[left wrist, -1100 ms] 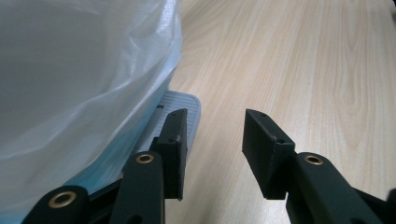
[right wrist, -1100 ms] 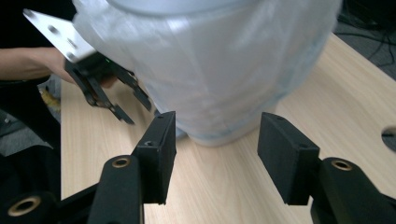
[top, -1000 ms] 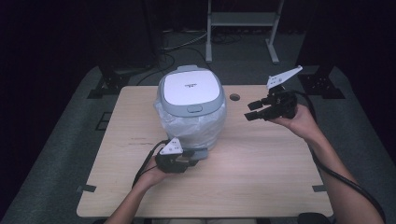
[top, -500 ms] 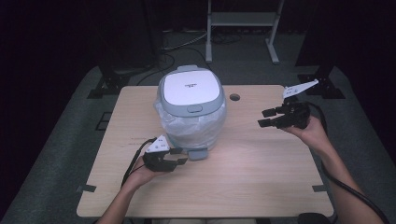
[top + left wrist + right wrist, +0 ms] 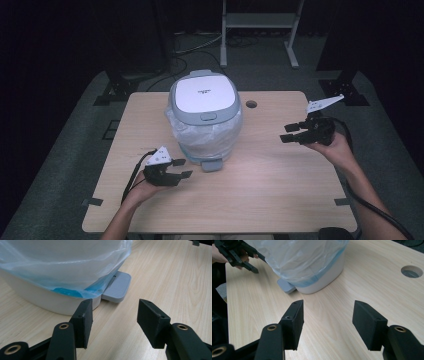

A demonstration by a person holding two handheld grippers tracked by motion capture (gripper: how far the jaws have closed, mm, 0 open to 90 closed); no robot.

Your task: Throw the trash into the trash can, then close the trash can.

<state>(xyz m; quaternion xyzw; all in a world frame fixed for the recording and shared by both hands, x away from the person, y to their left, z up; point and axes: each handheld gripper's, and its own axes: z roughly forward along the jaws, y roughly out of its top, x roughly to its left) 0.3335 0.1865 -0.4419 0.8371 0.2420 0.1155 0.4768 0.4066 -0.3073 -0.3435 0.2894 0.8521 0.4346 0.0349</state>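
Pale wooden table [image 5: 280,200] on grey carpet, dark room behind. Centre: lidded white pedal bin [image 5: 205,117] lined with clear plastic bag. Left gripper [image 5: 181,168] low beside grey foot pedal [image 5: 117,286], jaws just widening, empty. Right gripper [image 5: 287,133] raised, well apart, jaws parted, empty.
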